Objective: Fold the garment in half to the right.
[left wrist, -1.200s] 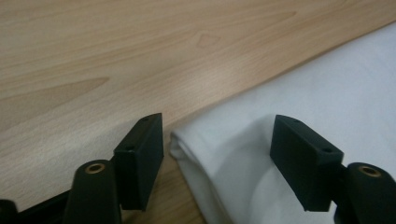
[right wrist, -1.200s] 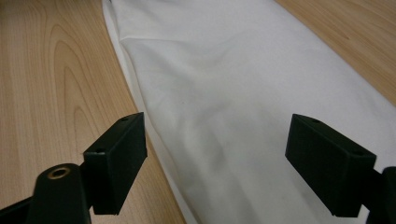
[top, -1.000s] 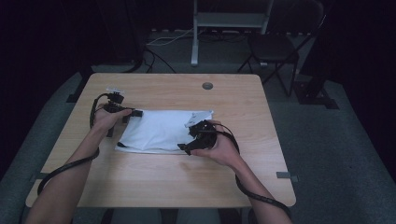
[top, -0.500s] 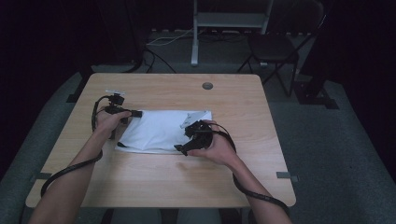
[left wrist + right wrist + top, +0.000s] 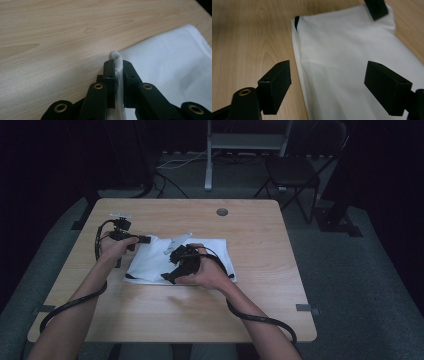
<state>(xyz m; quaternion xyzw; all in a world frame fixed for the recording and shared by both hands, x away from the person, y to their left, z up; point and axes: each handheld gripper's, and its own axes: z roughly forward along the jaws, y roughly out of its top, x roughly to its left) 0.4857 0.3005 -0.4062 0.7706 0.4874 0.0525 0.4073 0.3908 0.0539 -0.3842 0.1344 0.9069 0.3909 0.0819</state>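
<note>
The white cloth [image 5: 200, 257] lies flat on the desk [image 5: 280, 295], soft, light and likely to sag. The left claw [image 5: 117, 72] has just closed, pinching its corner. The right claw [image 5: 337, 82] hovers wide open over it, holding nothing; the edge beneath suits a grip.

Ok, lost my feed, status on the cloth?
Left tool shut on cloth corner. Right tool open over cloth. Nothing in the way.
</note>
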